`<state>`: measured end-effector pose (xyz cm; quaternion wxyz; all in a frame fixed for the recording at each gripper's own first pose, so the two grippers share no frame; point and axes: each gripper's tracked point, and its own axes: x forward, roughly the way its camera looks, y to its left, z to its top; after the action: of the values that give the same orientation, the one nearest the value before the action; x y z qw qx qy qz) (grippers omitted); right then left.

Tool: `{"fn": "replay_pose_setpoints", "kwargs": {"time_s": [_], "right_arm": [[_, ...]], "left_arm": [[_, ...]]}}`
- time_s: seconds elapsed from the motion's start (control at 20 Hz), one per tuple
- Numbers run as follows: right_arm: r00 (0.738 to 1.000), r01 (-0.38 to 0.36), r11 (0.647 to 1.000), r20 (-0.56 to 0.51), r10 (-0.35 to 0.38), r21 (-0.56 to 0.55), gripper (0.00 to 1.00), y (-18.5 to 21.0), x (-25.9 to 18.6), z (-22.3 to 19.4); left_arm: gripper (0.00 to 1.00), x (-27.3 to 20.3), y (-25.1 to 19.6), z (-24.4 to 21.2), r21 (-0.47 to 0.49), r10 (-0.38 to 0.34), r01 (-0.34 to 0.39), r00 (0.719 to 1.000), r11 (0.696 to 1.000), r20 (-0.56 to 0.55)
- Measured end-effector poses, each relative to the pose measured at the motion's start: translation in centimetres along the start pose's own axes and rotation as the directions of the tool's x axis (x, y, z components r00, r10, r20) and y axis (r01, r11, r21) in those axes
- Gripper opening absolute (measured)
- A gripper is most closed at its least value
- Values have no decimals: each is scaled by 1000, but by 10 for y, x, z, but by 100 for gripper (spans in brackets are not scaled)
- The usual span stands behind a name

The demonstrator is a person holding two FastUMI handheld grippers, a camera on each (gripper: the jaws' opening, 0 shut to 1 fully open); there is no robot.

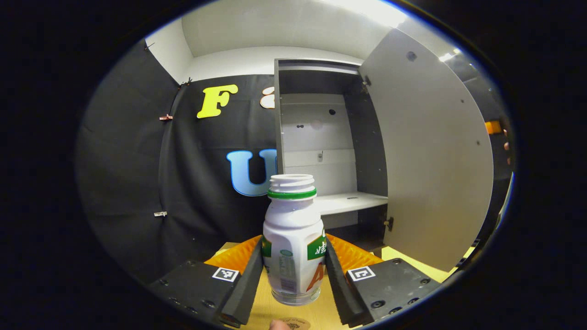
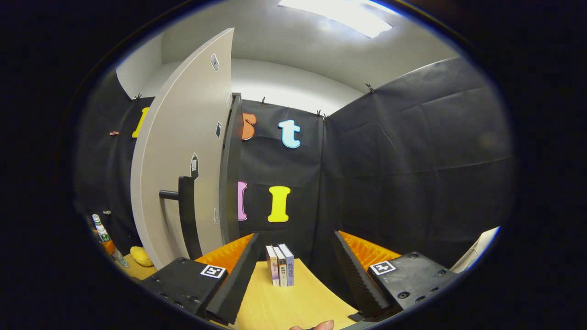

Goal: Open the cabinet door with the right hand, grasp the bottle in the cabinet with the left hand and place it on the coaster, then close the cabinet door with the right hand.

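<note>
Left gripper (image 1: 293, 275) clamped on bottle (image 1: 293, 238), both fingers pressing its lower sides; bottle upright, uncapped, lifted clear of wooden table (image 1: 270, 307), out in front of open cabinet (image 1: 321, 151), with edge of coaster (image 1: 293, 324) visible at the very bottom of left gripper view, below the bottle. Cabinet door (image 1: 431, 156) swung wide to the right, shelf (image 1: 348, 201) inside bare. Right gripper (image 2: 293, 275) with fingers spread apart, holding nothing, over table near three upright books (image 2: 280, 265), door handle (image 2: 185, 215) off to its left, apart from it.
</note>
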<state>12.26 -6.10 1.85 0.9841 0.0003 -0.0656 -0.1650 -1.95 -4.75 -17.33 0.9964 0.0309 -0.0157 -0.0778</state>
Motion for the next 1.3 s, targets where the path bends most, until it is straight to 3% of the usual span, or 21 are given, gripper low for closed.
{"fn": "replay_pose_setpoints", "kwargs": {"time_s": [0.15, 0.6, 1.05, 1.3], "right_arm": [[1000, 9, 1000, 5, -9, -2, 98, 1, 0, 1], [1000, 16, 997, 8, -16, -73, 97, -2, -4, 1], [995, 80, 996, -53, -82, -31, 97, -11, -7, -6], [995, 82, 996, -60, -85, -45, 97, -13, -7, -8]], "left_arm": [[72, -10, -1, -36, -22, -32, 32, 999, 999, -9], [72, -13, 15, -156, -51, -38, 33, 994, 998, -98], [73, -10, 13, -217, -76, -81, 74, 992, 994, -92], [73, -7, 21, -232, -101, -59, 48, 992, 994, -112]]}}
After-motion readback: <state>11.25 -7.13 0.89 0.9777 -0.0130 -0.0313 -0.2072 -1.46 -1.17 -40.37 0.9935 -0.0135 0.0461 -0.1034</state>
